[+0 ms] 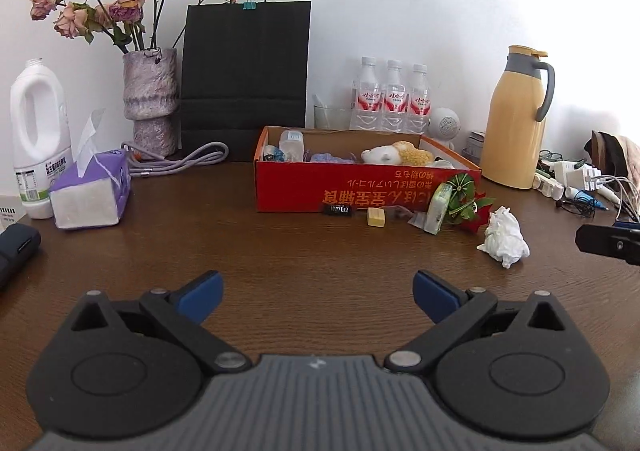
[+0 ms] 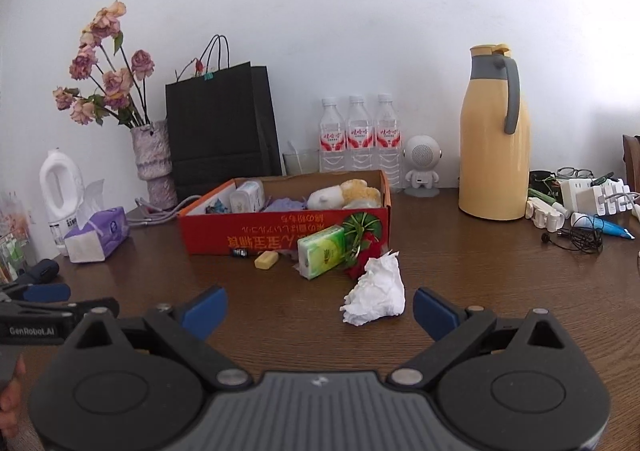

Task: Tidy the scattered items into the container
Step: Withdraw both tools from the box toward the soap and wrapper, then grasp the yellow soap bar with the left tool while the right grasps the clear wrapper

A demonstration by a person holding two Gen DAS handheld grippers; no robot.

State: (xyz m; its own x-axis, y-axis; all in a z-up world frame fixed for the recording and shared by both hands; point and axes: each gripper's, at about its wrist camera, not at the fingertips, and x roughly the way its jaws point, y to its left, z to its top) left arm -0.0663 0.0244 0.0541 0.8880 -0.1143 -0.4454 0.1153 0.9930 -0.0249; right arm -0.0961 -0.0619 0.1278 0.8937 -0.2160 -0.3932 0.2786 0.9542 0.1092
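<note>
Dark wood bench (image 1: pixel 280 243) under both my tools, white wall behind. My red box (image 2: pixel 280 229) sits mid-bench, already holding a plush toy (image 2: pixel 348 193) and bottles. Against the box's front wall lie a yellow block (image 2: pixel 266 260), a green tissue pack (image 2: pixel 323 251) and a red-green ornament (image 2: pixel 362 231); the crumpled tissue (image 2: pixel 374 291) rests just in front of those. My right tool (image 2: pixel 320 307), spread and empty, faces that tissue closely, slightly right of centre. My left tool (image 1: pixel 318 297), also spread and empty, sits farther off, so I judge the right nearer.
</note>
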